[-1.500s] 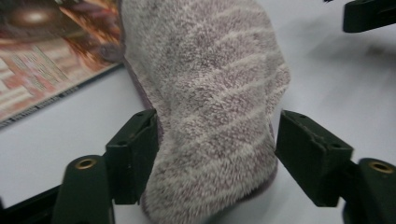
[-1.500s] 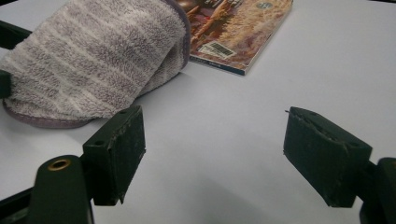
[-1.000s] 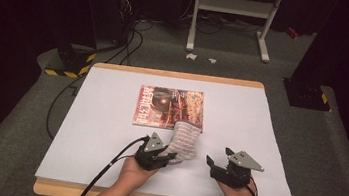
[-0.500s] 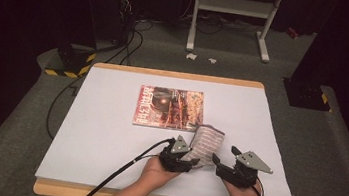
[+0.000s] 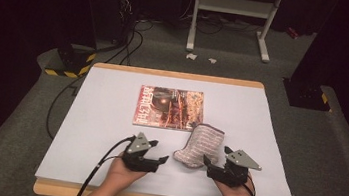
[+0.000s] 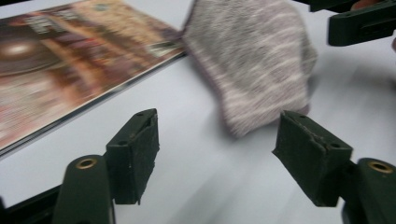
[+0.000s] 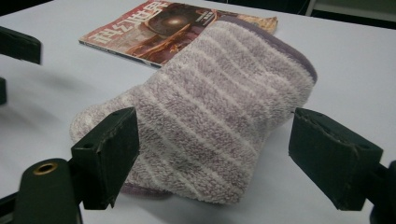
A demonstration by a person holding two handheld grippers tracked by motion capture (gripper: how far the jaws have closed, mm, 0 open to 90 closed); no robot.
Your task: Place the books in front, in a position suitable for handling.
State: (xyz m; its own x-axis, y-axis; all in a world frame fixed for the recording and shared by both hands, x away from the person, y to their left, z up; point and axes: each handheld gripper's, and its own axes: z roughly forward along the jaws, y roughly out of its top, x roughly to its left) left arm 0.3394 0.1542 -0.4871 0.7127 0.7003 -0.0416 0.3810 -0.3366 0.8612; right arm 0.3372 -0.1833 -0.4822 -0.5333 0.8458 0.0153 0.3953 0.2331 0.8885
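High view: both grippers open beside a folded towel

High view, left to right: the left gripper (image 5: 161, 159) rests near the tabletop's (image 5: 99, 119) front edge, held by a hand (image 5: 120, 173), its jaws spread wide and empty; a cable (image 5: 99, 164) trails off the front edge. A magazine (image 5: 169, 108) lies flat at the tabletop's middle. Just right of the left gripper, a folded grey-striped towel (image 5: 199, 145) lies with its far end touching the magazine's near right corner. The right gripper (image 5: 210, 163) sits just beside the towel, jaws wide apart, gripping nothing. In the right gripper view, the towel (image 7: 210, 112) lies between and beyond those open jaws.
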